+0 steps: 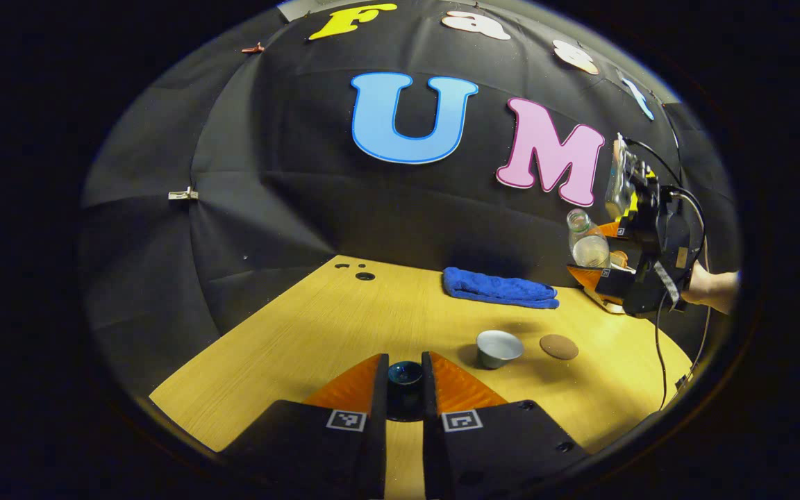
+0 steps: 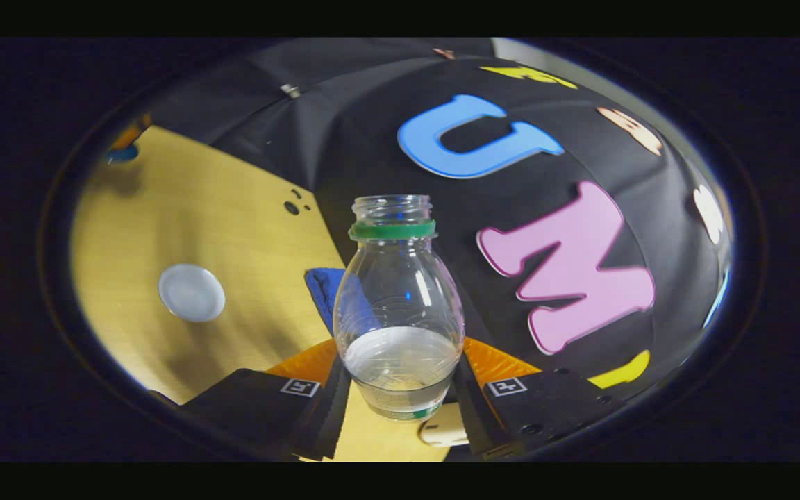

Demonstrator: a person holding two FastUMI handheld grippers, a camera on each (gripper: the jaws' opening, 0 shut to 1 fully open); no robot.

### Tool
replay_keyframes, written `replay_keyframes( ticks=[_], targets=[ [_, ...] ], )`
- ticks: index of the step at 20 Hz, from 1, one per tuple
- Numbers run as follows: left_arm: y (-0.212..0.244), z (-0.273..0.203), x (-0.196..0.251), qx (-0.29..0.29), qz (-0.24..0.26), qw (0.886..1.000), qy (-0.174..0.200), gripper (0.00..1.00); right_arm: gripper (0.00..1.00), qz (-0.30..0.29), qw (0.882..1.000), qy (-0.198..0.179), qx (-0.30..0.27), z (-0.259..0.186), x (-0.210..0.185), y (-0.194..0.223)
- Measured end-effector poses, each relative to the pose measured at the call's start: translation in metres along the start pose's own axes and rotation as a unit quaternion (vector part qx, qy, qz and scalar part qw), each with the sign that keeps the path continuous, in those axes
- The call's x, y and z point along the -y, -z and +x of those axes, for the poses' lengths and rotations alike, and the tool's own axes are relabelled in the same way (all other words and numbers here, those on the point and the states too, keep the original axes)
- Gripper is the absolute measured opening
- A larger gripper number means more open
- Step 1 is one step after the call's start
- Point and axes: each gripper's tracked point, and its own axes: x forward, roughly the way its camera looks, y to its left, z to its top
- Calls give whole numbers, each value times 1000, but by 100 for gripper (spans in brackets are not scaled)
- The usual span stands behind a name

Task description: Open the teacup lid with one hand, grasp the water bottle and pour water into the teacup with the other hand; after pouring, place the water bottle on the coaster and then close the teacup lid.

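Teacup (image 1: pixel 498 347) sits open on the table (image 1: pixel 289 347), its pale bowl showing, just left of the round brown coaster (image 1: pixel 559 346), the two apart. In the right gripper view the cup (image 2: pixel 192 292) lies well down and to the left, seen from above. Behind cup and coaster, near the wall, lies a folded blue cloth (image 1: pixel 498 287).

Left gripper (image 1: pixel 405 380) is low over the table's near side, its fingers pinching the dark lid (image 1: pixel 405 375) between them; the lid is held just off to the left of the cup.

Up at the right, the right gripper (image 1: pixel 598 267) is held high above the table by a hand (image 1: pixel 716 288), with cables trailing down. It clamps the bottle (image 1: pixel 586 241), both fingers pressed on the lower body. In its own view the right gripper (image 2: pixel 400 389) grips the clear bottle (image 2: pixel 398 305), capless, green ring at the neck, water filling only the bottom part. The bottle is clear of the coaster, up in the air.
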Motion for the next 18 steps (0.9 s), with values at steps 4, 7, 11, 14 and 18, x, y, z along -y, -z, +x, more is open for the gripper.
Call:
replay_keyframes(
  ticks=[4,7,11,14,18],
  targets=[
    [-20,4,25,6,-5,1000,12,25,72,143,989,-6,-23,-13,29,7],
    [-32,12,44,7,0,1000,22,25,72,256,966,-17,-29,-12,36,16],
    [-39,26,67,12,7,999,40,29,72,370,928,-43,-25,-4,25,37],
    [-33,40,78,10,2,999,45,22,72,429,901,-57,-26,9,9,57],
    [-19,59,87,6,-22,999,42,25,72,446,893,-50,-26,28,-9,86]
  ],
)
